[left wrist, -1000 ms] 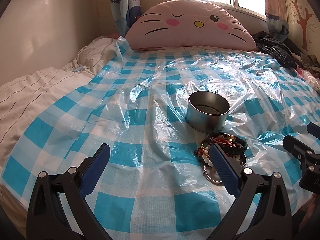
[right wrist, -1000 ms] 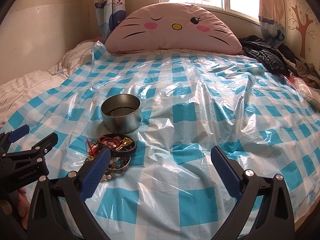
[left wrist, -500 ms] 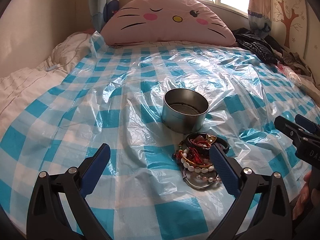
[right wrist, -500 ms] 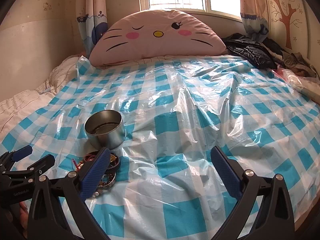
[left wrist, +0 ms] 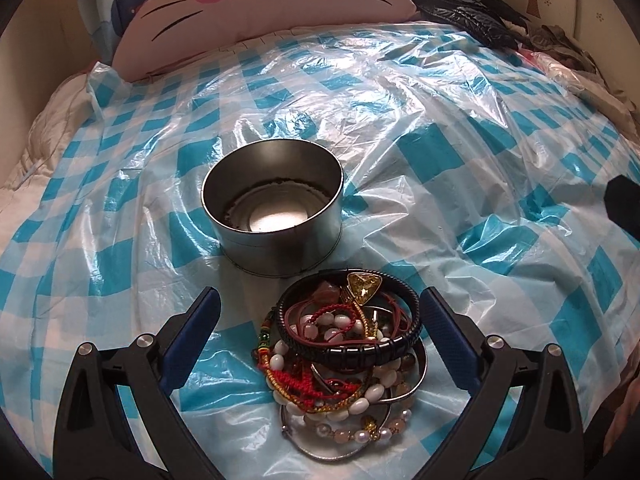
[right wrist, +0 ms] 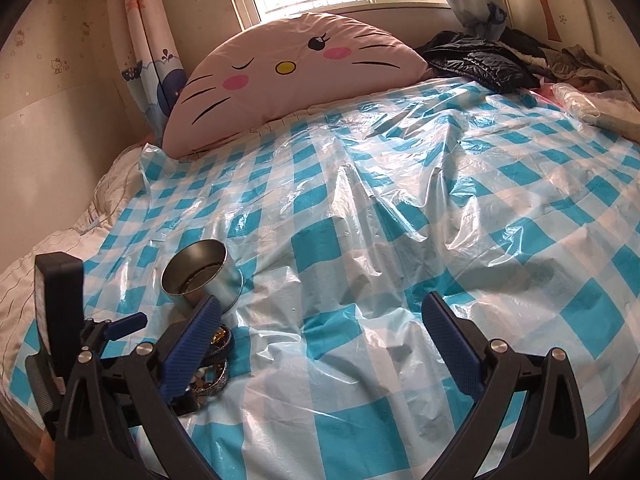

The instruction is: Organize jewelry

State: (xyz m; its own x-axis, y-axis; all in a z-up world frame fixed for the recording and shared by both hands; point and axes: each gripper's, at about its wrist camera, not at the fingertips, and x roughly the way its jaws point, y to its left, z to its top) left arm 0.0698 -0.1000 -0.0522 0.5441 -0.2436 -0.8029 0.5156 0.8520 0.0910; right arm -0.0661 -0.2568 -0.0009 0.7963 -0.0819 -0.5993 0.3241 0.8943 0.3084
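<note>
Work surface is a bed covered by a blue-and-white checked plastic sheet [right wrist: 360,208], wrinkled, glossy. Sheet's left edge stops short of the bed's left side, leaving bare white quilt [right wrist: 48,248] there. Head end is closed off by a pink cat-face cushion [right wrist: 296,68]; far right corner holds a black jacket [right wrist: 480,60] and crumpled clothes. Middle and right of the sheet are bare: wide room there.

Jewelry pile [left wrist: 344,344] sits near the foot edge, left of the bed's centre line: black ribbed bangle [left wrist: 352,348] on top, red cords, white bead strands, metal bangles underneath, one yellow triangular stone. Round metal tin [left wrist: 276,208] stands upright just behind the pile toward the head end, open top, nothing but its liner visible inside. Tin and pile look close to touching; contact can't be confirmed.

Left gripper [left wrist: 320,320] is pitched down over the pile, jaws spread wide, blue pads either side of it; right pad is just beside the black bangle, left pad apart from the heap. Nothing gripped.

Right gripper [right wrist: 320,328] sits to the right of the pile, aimed up the bed over bare sheet, jaws spread wide, holding nothing. Its left finger [right wrist: 192,344] overlaps the pile in view; contact unclear.
</note>
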